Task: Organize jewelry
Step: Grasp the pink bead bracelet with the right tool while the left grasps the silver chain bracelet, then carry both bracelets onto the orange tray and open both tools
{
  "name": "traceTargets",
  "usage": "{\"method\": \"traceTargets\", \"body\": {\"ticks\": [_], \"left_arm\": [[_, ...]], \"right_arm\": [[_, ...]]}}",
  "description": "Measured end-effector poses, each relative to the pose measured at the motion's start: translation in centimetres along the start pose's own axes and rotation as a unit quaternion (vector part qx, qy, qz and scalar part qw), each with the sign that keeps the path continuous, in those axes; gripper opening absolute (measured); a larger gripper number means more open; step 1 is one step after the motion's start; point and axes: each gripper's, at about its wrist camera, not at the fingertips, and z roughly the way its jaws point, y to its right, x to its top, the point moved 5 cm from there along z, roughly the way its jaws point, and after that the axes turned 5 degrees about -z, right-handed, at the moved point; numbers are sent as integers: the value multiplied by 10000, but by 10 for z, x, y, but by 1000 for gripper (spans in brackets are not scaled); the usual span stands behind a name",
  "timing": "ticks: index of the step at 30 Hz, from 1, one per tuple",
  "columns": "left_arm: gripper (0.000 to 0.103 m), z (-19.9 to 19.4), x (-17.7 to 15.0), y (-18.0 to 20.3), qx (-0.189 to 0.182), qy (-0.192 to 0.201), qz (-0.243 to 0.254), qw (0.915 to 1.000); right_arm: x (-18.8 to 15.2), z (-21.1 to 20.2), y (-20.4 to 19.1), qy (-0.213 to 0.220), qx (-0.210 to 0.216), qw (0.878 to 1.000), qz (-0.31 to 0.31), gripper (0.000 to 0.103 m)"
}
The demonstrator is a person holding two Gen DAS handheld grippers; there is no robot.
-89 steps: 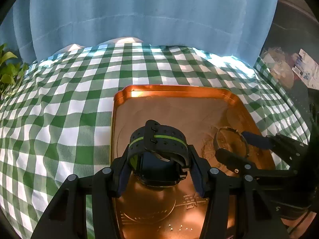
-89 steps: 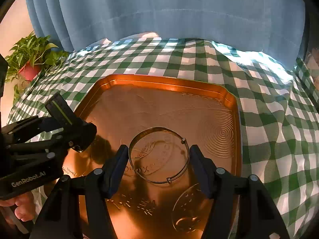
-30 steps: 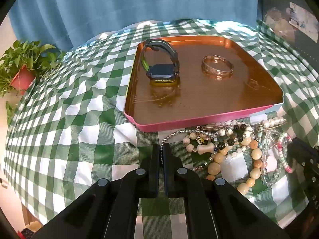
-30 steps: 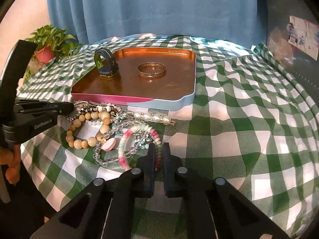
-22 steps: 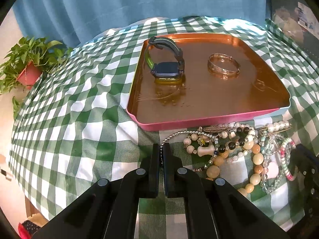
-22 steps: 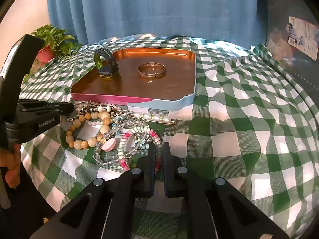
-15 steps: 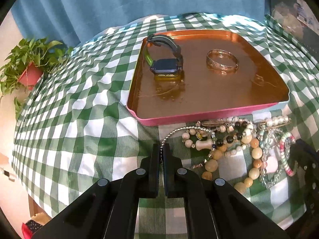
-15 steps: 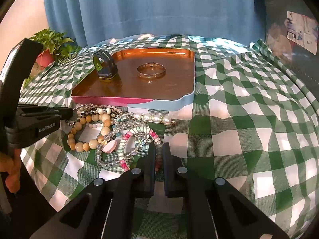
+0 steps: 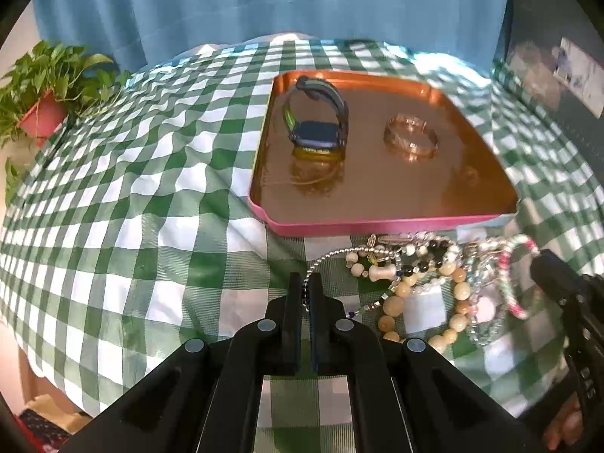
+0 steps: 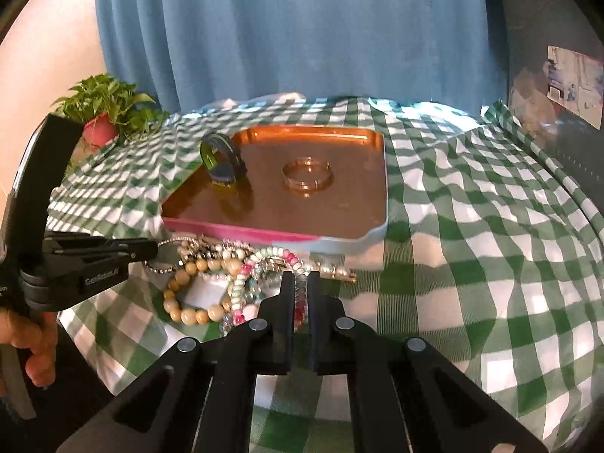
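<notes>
A copper tray (image 9: pixel 377 204) (image 10: pixel 271 219) holds a dark smartwatch (image 9: pixel 319 120) (image 10: pixel 222 160) standing on its band and a gold bangle (image 9: pixel 410 136) (image 10: pixel 307 176). A tangle of bead bracelets (image 9: pixel 426 275) (image 10: pixel 226 275) lies on the cloth in front of the tray. My left gripper (image 9: pixel 305 294) (image 10: pixel 151 253) is shut on a silver ball chain (image 9: pixel 328 258) (image 10: pixel 170 243) from the tangle. My right gripper (image 10: pixel 301 294) is shut on a pink and white bead bracelet (image 10: pixel 264 260) (image 9: pixel 517 275) and lifts it.
A green and white checked cloth (image 9: pixel 151 188) (image 10: pixel 472 245) covers the table. A potted plant (image 9: pixel 41 94) (image 10: pixel 105 113) stands at the far left. A blue curtain (image 10: pixel 302 37) hangs behind. The table's front edge is close below both grippers.
Both grippers left the tray after setting down the watch and bangle, then shut on the chain and the bead bracelet. In the last second both have risen, pulling the tangle up and apart.
</notes>
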Motion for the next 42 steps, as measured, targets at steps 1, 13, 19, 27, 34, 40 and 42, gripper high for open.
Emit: {"method": "traceTargets", "body": {"ticks": [1, 13, 19, 27, 34, 40, 42], "left_arm": [[3, -3, 1, -1, -41, 21, 5, 10000], [3, -69, 32, -1, -601, 614, 75, 9963], [3, -103, 44, 9, -1129, 994, 39, 9886], [3, -121, 53, 18, -1638, 1171, 88, 9795], [3, -139, 63, 30, -1667, 1287, 356, 9769], [3, -161, 88, 37, -1486, 1614, 518, 9743], [3, -161, 96, 37, -1189, 1600, 564, 9783]], "right_arm": [[2, 0, 0, 17, 41, 10000, 33, 6], [26, -20, 21, 291, 995, 9920, 713, 6], [27, -34, 50, 341, 1790, 9754, 1244, 6], [36, -42, 42, 343, 1552, 9831, 907, 6], [61, -56, 21, 431, 1073, 9926, 366, 6], [93, -65, 16, 569, 772, 9948, 347, 6], [107, -70, 14, 655, 683, 9948, 374, 6]]}}
